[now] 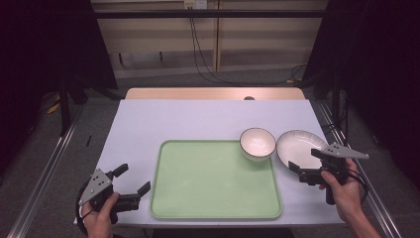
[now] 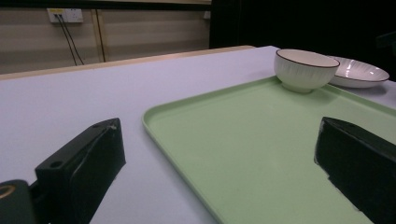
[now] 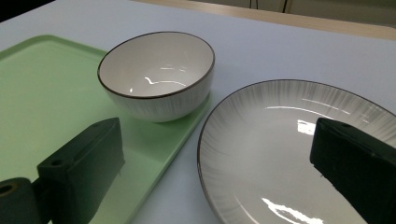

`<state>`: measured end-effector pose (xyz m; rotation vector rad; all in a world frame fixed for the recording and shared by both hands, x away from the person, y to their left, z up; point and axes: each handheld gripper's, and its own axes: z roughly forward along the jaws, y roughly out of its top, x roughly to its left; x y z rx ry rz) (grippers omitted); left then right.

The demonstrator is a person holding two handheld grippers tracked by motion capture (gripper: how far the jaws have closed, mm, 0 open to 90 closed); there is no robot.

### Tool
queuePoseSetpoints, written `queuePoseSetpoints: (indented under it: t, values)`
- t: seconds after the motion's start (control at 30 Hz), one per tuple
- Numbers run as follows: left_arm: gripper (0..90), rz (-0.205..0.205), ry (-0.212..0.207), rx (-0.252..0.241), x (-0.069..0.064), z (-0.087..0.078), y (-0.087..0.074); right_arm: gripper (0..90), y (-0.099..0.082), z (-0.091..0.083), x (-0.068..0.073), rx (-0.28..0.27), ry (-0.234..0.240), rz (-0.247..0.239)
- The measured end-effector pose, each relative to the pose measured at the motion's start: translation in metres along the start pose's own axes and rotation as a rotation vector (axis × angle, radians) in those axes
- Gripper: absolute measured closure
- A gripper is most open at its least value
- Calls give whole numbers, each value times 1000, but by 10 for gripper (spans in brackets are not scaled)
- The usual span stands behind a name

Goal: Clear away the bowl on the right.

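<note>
A: What could go wrong from here?

B: The white bowl (image 1: 257,144) sits in the far right corner of the green tray (image 1: 198,198), close to the rim there. The white plate (image 1: 299,147) lies on the table just beside that corner, and whether it touches the bowl I cannot tell. The right gripper (image 1: 303,167) hangs over the plate's near edge with its jaws wide and nothing between them. If it closes on the plate rim, I judge the glazed surface may slip, or the plate may knock the bowl.

A: And the other hand?

B: The left gripper (image 1: 133,181) is at the tray's near left corner, jaws wide too, holding nothing. A careless push there could shift the tray with the bowl aboard.

A: The count?

B: One tray, one bowl, one plate, two grippers.
</note>
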<state>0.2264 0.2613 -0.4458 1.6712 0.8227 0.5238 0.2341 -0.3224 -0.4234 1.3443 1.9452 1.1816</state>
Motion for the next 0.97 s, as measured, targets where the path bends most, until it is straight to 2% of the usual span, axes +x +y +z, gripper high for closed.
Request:
queuePoseSetpoints:
  t: [0.2,0.43,0.47,0.5,0.6,0.7,0.77,0.97]
  values:
    - [17,0,2,0,0,0,0,22,-8,-8,3,10,-14,-7]
    - [17,-1,0,0,0,-1,0,20,-18,-21,3,-18,-8,7]
    - [17,0,-3,-4,0,-1,0,19,-20,-23,3,-28,-5,26]
    - [17,3,2,-2,0,-2,0,18,-24,-25,2,-37,-21,9]
    - [17,-5,5,-5,1,-2,0,14,-32,-30,2,-47,-17,43]
    - [17,0,4,-9,1,-3,1,12,-38,-28,5,-19,-15,5]
    - [17,0,-1,-13,1,-3,1,12,-41,-27,6,-12,1,-2]
    - [17,-2,3,-9,3,-3,0,12,-41,-26,7,-18,7,-20]
